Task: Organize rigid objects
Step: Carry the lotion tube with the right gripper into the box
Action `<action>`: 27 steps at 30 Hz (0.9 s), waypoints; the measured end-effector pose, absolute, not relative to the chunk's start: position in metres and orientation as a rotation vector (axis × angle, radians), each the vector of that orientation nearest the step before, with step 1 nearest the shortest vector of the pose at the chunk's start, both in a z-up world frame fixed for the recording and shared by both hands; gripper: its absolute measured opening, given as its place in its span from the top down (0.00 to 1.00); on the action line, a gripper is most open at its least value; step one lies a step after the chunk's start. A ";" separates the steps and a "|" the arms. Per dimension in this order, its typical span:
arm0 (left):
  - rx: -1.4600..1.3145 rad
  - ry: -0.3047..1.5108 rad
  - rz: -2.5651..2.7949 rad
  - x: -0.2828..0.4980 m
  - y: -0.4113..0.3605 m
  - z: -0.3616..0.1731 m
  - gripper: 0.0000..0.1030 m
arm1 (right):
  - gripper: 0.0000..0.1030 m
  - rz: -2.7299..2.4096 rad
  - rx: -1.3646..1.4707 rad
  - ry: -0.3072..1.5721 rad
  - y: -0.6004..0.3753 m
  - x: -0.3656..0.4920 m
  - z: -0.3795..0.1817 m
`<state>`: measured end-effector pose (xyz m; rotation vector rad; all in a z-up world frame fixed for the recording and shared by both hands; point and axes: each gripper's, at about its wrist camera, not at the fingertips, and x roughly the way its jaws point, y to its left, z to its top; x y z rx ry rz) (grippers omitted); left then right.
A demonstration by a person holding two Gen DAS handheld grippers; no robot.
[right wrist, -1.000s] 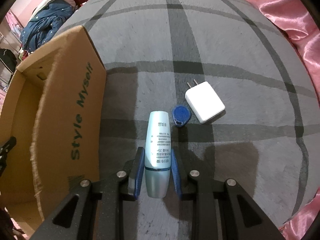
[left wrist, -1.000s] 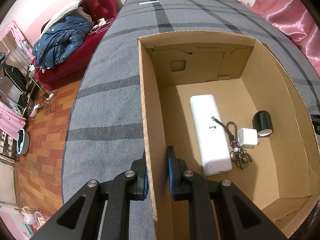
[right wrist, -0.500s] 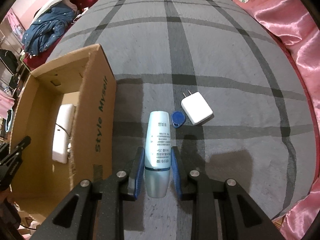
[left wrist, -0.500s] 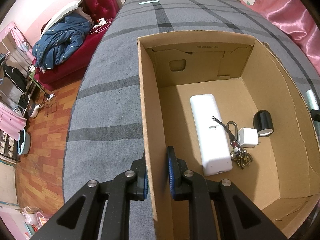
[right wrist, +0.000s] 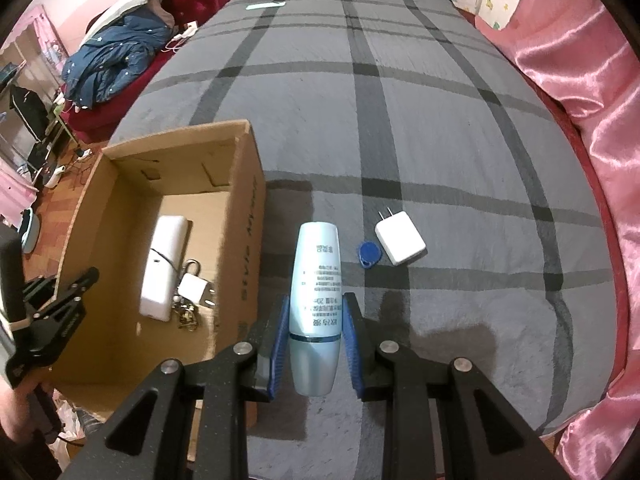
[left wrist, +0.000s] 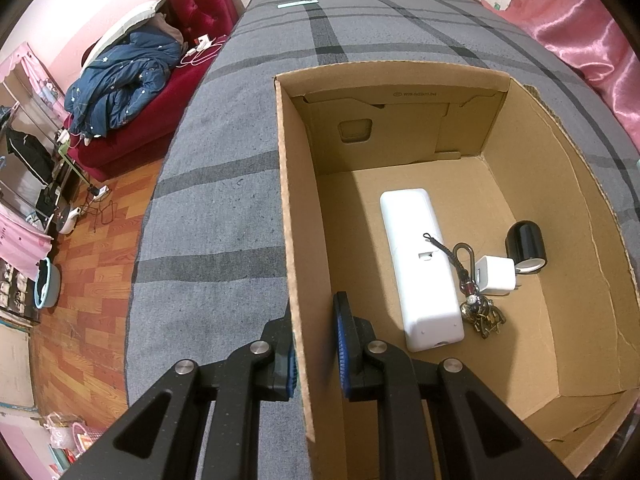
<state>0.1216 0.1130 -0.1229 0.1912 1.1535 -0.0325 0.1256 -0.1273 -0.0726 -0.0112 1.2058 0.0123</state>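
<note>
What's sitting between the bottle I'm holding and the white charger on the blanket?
In the right wrist view, a small blue key fob lies on the blanket between the bottle and the white charger, close beside the charger.

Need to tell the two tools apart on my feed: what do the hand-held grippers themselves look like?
Both look alike. The left hand-held gripper and right hand-held gripper each have two matte black angular fingers with triangular cut-outs, silver round bolt heads at the joints, and ribbed blue pads on the inner faces. No cables or sleeves are visible.
</note>
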 end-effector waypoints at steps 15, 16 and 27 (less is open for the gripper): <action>0.184 1.152 -0.034 0.121 0.115 -0.123 0.84 | 0.74 0.102 -0.047 1.160 -0.083 0.123 -0.035; 0.184 1.152 -0.034 0.121 0.114 -0.122 0.84 | 0.74 0.108 -0.052 1.157 -0.080 0.123 -0.034; 0.178 1.154 -0.036 0.123 0.114 -0.122 0.84 | 0.74 0.176 -0.093 1.156 -0.041 0.127 -0.036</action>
